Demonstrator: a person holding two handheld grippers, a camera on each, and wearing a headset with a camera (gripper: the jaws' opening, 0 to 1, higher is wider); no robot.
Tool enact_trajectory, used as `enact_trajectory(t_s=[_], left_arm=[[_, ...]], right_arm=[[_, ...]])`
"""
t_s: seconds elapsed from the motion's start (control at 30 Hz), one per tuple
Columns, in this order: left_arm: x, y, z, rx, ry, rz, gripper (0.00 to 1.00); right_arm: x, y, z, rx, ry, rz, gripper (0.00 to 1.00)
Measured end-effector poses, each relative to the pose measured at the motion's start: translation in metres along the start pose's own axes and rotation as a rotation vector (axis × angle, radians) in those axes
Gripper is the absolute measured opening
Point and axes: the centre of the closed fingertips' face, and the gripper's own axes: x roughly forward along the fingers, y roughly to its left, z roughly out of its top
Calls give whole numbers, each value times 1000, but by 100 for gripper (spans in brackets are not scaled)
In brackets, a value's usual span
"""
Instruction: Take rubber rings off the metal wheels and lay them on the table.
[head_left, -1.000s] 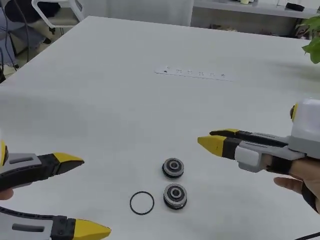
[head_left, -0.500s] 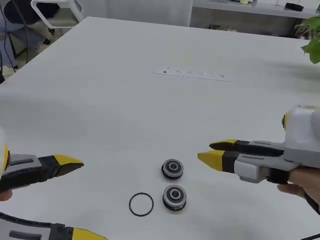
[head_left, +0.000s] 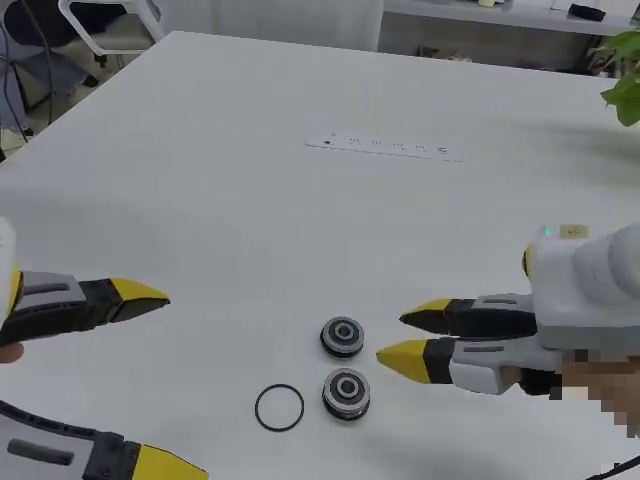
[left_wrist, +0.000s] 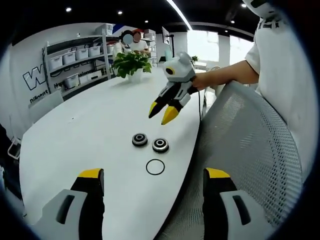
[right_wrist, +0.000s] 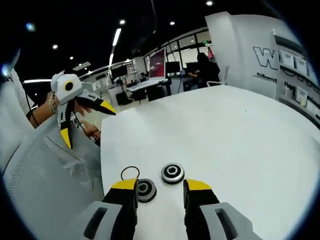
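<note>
Right gripper, slightly open, neared the wheels; left gripper gapes, partly cropped.

left tongs cut off at head view's left edge, one metal wheel partly behind a jaw

The table is plain white. On it the loose rubber ring is black. Beside that ring, the near wheel and the far wheel are silver, banded black. The left gripper and right gripper are yellow-tipped, black-jawed and grey-white bodied.
</note>
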Motion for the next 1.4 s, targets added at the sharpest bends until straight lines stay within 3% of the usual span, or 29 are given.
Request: enact_trajectory(t_s=[0.17, 0.27, 0.43, 0.6, 0.77, 1.23, 1.4], left_arm=[[3, -3, 2, -2, 31, -35, 79], [4, -3, -3, 41, 80, -56, 78], [8, -4, 2, 92, 101, -82, 77], [14, -9, 3, 174, 145, -137, 76], [22, -15, 10, 236, 159, -192, 76], [50, -15, 39, 308, 87, -251, 73], [61, -18, 56, 283, 11, -262, 69]], right_arm=[[3, 5, -10, -70, 60, 16, 35], [5, 9, -16, -119, 102, 29, 35], [9, 16, -26, -177, 155, 47, 35], [12, 19, -33, -213, 196, 56, 35], [13, 23, -39, -250, 232, 68, 35], [17, 29, -48, -278, 273, 92, 34], [18, 30, -52, -277, 286, 100, 34]])
